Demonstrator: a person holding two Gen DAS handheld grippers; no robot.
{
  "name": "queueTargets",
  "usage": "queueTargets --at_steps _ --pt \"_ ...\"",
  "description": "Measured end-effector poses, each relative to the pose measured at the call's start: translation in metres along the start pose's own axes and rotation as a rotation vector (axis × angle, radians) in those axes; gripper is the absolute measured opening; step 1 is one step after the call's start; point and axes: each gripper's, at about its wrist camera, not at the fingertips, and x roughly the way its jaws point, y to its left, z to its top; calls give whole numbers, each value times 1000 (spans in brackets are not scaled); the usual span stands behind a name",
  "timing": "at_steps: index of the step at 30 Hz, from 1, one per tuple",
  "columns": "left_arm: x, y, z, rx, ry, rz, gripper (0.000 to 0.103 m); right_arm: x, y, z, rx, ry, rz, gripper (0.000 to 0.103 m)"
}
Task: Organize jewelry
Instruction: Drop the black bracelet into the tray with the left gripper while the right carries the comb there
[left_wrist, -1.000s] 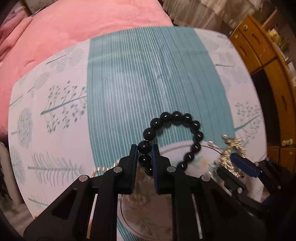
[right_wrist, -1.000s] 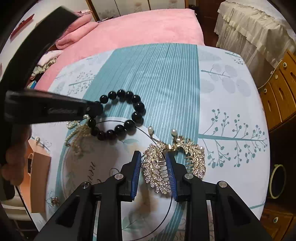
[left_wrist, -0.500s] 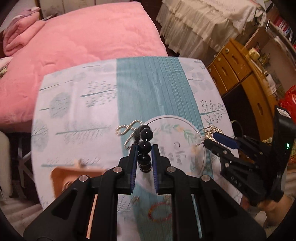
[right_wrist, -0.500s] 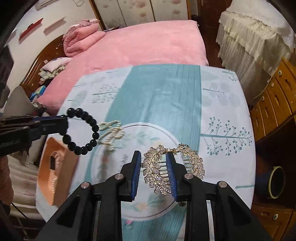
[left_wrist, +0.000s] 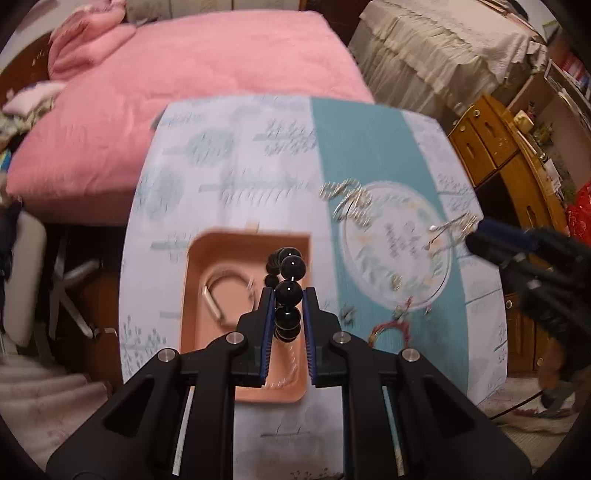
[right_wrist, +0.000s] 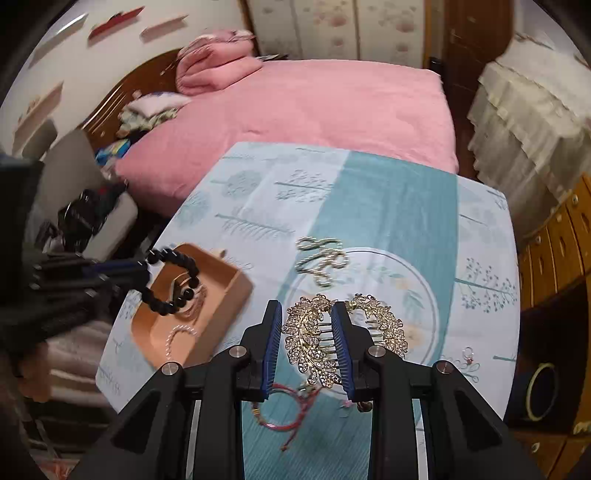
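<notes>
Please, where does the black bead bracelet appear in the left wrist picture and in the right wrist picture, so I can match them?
Left wrist view: the black bead bracelet is at centre, clamped in the left tongs, over the orange tray.
Right wrist view: the bracelet is at the left edge, hanging from the left tongs above the same tray.
Shared landmark: the orange tray.

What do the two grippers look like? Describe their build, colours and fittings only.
Both the left gripper and the right gripper are matte black plastic, with angular arms pierced by triangular cut-outs. Round silver screws mark the joints. The fingers are lined with ribbed blue pads. No cables or sleeves are visible.
</notes>
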Motion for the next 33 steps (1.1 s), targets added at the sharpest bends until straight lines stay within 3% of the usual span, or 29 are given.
queueTargets --at_steps 5,9,15,20,28,33 --pt "29 27 -34 -69 53 -31 12 2 45 3 -68 20 11 27" --pt "49 45 -58 -109 85 20 12 11 79 3 -109 56 35 27" --pt "46 63 -81 -127 73 30 15 31 117 10 -165 106 80 27" --pt "31 78 -91 -181 52 32 23 50 142 25 -158 134 138 27" --pt "11 91 -103 -212 9 63 24 92 151 51 -84 194 182 27" --pt "7 99 -106 -258 -4 71 24 122 151 59 -47 244 163 27"
